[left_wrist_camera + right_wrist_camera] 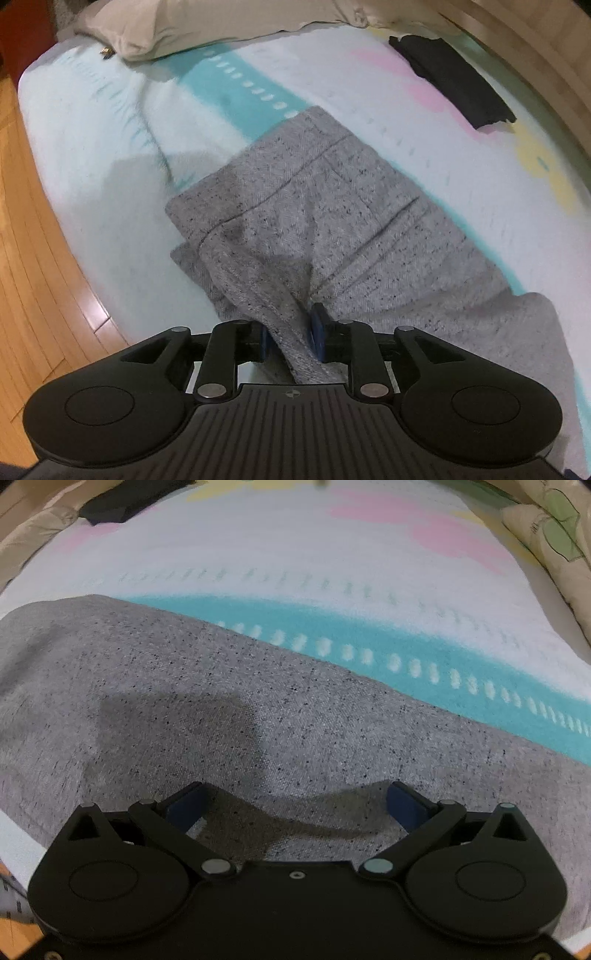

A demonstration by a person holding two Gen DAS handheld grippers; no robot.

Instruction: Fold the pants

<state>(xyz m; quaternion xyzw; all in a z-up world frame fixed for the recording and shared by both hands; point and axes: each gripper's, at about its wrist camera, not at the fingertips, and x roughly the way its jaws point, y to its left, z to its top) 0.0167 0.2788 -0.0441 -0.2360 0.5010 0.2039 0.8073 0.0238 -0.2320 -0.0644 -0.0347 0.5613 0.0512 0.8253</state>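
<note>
Item: grey speckled knit pants (314,206), lying on a bed covered by a pale blanket with a teal stripe (255,88), pink and yellow patches.

Location: spread ahead of the left gripper (291,334) and running off to its right. A bunched ridge of the cloth rises straight into that claw. In the right wrist view the same fabric (207,701) fills the ground directly under and ahead of the right gripper (295,805).

Claw state: left gripper pinched onto a gathered fold of the pants, blue pads against either side of the cloth. Right gripper spread wide, nothing between its fingers, hovering just above flat fabric.

Handling, judged: soft, light, limp knit; drapes and creases readily, as the seam lines and puckers ahead of the left claw show. Unlikely to slip from rubber pads, but a pinch may take one layer only. Best held at a hem, waistband or doubled edge, with the second claw taking a matching edge so the fold stays square.

Other contents: dark folded garment (454,77) far ahead and right of the left claw; beige pillow (155,33) far ahead and left; wooden floor (40,258) to its left.

Not determinable: waistband and leg ends are cut off; which part the left claw holds, and how many layers, cannot be told. Blur softens blanket detail.
</note>
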